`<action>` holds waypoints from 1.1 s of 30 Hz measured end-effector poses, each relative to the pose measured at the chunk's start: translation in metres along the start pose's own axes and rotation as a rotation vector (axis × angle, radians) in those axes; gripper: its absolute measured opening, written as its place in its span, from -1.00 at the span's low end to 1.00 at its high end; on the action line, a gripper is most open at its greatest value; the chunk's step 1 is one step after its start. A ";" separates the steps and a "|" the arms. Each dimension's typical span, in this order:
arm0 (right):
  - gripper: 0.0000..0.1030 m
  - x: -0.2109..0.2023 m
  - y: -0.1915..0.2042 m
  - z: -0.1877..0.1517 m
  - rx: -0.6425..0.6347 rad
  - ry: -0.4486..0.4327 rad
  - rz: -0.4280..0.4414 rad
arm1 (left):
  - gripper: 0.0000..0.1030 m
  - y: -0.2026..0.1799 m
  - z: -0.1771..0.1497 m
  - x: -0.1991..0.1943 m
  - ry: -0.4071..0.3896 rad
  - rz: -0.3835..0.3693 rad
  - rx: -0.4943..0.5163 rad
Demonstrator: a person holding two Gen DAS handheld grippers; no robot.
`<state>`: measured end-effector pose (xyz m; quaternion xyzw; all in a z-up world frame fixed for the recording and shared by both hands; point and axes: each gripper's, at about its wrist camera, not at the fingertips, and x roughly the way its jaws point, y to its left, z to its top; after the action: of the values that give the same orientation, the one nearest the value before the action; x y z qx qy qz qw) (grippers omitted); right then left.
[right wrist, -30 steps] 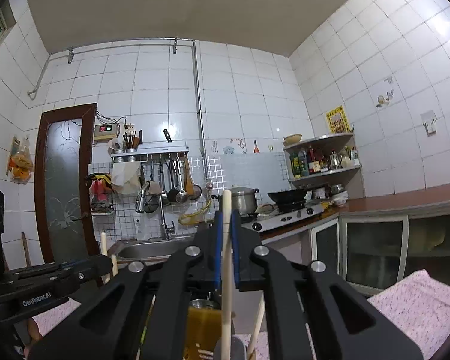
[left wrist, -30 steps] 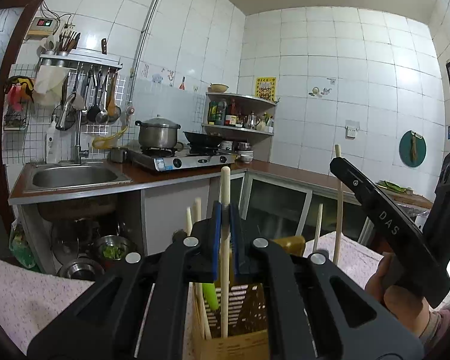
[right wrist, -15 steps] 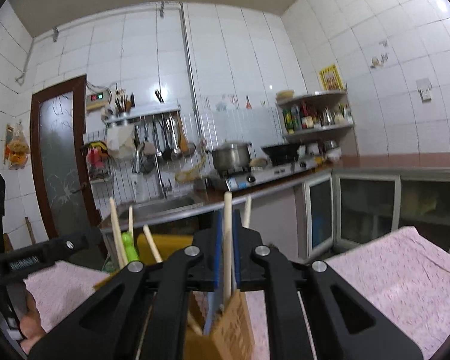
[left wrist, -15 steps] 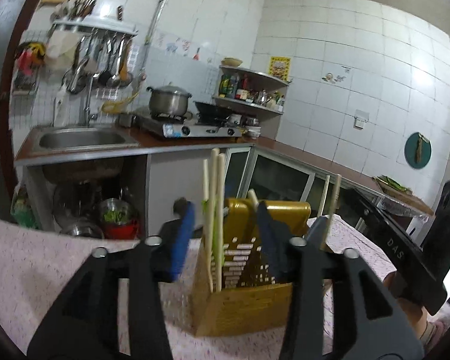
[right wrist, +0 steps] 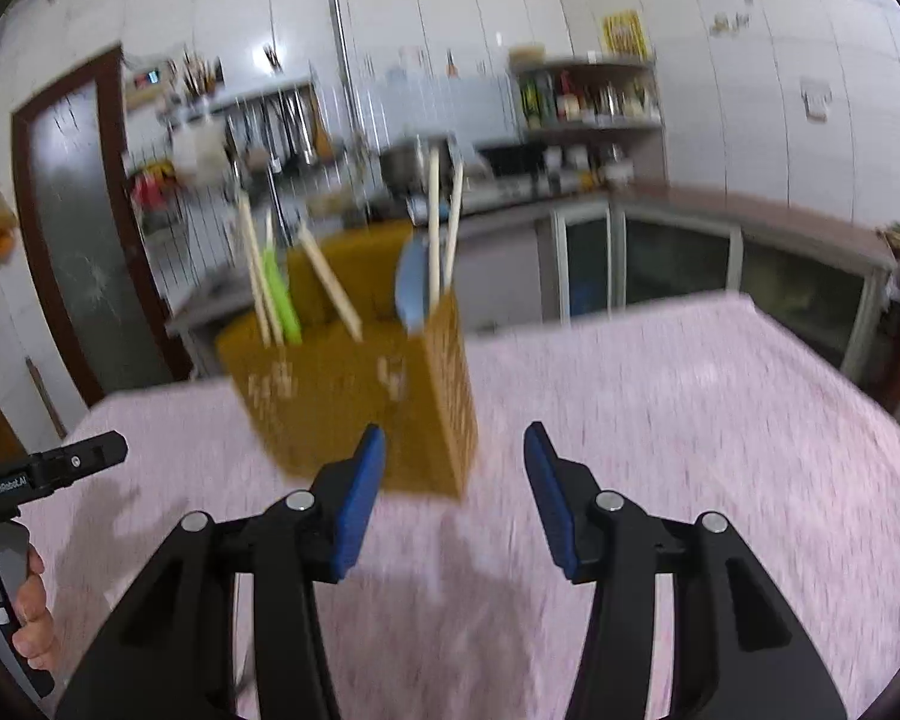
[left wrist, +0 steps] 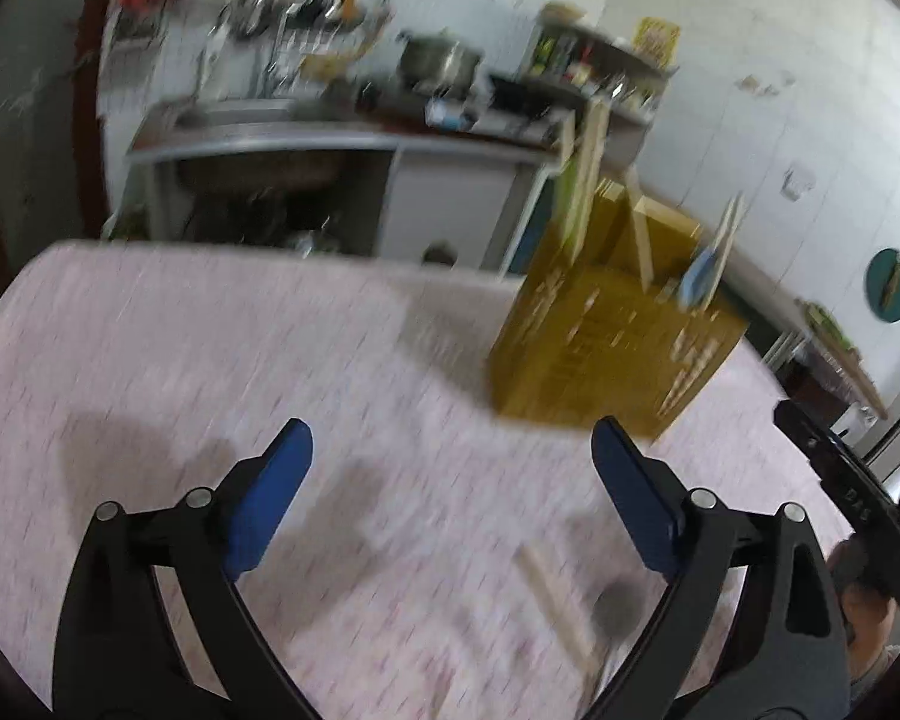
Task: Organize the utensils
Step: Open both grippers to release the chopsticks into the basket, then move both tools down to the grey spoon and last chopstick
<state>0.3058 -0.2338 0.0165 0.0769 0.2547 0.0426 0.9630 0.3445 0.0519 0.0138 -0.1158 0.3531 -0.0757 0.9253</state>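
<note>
Both tongs opening, empty, above bench.
Left tongs gaping wide, right tongs half-open; holder filling. Next: approaching chopstick slowly, squarely.

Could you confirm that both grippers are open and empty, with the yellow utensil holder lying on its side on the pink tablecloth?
One detail is off: the yellow utensil holder stands upright on the pink tablecloth, chopsticks poking out of its top, as the right wrist view shows. The left gripper and the right gripper are indeed open and empty.
</note>
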 end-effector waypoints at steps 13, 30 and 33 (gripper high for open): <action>0.00 0.014 0.042 -0.085 0.048 0.274 0.030 | 0.90 0.042 -0.054 -0.014 0.110 0.155 -0.013; 0.16 0.033 0.089 -0.092 -0.077 0.349 0.018 | 0.90 0.042 -0.070 0.013 0.183 0.234 0.043; 0.16 0.036 0.090 -0.093 -0.075 0.362 0.017 | 0.90 0.042 -0.070 0.013 0.185 0.233 0.041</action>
<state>0.2865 -0.1287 -0.0653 0.0341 0.4214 0.0735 0.9033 0.3096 0.0784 -0.0563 -0.0477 0.4463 0.0147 0.8935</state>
